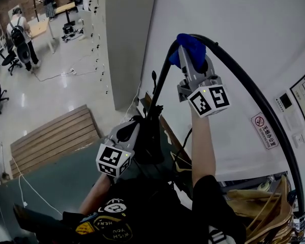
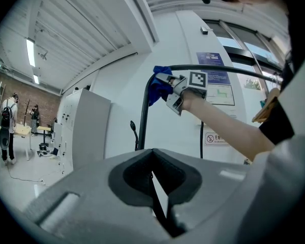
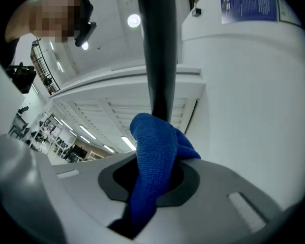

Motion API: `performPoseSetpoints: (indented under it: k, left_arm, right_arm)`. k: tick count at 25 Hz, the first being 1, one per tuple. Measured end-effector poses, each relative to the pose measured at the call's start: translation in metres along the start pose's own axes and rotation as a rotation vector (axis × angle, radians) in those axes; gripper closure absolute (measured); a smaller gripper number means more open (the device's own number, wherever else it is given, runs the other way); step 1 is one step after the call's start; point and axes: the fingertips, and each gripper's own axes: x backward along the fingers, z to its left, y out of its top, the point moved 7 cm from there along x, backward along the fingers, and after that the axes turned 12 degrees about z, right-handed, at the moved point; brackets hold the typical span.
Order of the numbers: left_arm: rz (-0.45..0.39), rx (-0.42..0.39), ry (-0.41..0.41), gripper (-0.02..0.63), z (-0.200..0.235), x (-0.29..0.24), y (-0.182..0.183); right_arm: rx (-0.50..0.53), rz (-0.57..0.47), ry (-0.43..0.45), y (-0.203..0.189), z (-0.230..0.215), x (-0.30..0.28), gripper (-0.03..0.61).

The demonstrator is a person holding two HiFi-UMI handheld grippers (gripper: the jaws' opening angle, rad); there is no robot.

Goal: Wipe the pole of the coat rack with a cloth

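Note:
The coat rack's black pole [image 1: 244, 85] rises as an upright [image 1: 160, 93] and bends over into a long arc. At that bend my right gripper [image 1: 193, 60] is shut on a blue cloth [image 1: 185, 43] that presses against the pole. In the right gripper view the cloth [image 3: 155, 156] bulges out of the jaws and touches the pole [image 3: 157, 50]. My left gripper [image 1: 129, 136] hangs lower, beside the upright. Its jaws meet at the tips in the left gripper view [image 2: 155, 172], with a thin dark line in the slit that I cannot identify. That view also shows the cloth [image 2: 157, 88] and the pole [image 2: 142, 121].
Wooden hangers [image 1: 259, 207] crowd the rack's lower right end. A white wall with a sign [image 1: 264, 131] stands close behind the pole. A black hook [image 1: 153, 78] sticks up by the upright. A white cabinet [image 1: 127, 39] and wooden pallet [image 1: 56, 136] lie left; people [image 1: 20, 34] stand far off.

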Motion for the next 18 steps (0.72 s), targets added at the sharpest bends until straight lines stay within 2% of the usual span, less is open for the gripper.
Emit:
performPoseSetpoints:
  k: [2,5,9,13,15,18]
  left_arm:
    - [0.001,0.006,0.003,0.611,0.001,0.001,-0.001]
    - [0.011,0.013,0.001,0.611,0.004,0.004,-0.004]
    - [0.020,0.012,-0.002,0.611,0.004,0.005,-0.007]
    - [0.027,0.007,-0.006,0.611,0.000,0.004,-0.007]
    - [0.029,0.004,-0.006,0.611,0.000,0.005,-0.007]
    - [0.028,0.006,-0.005,0.611,0.000,0.007,-0.007]
  right_arm:
    - [0.000,-0.080,-0.034,0.016,-0.001,0.019,0.520]
    - [-0.003,-0.116,-0.082,0.027,0.004,0.038,0.518]
    - [-0.025,-0.155,-0.082,0.026,0.009,0.033,0.518]
    - [-0.054,-0.238,-0.079,0.014,0.006,0.019,0.520]
    - [-0.047,-0.229,-0.073,0.003,0.008,0.007,0.520]
    - [-0.040,-0.110,-0.033,-0.021,0.013,-0.010,0.520]
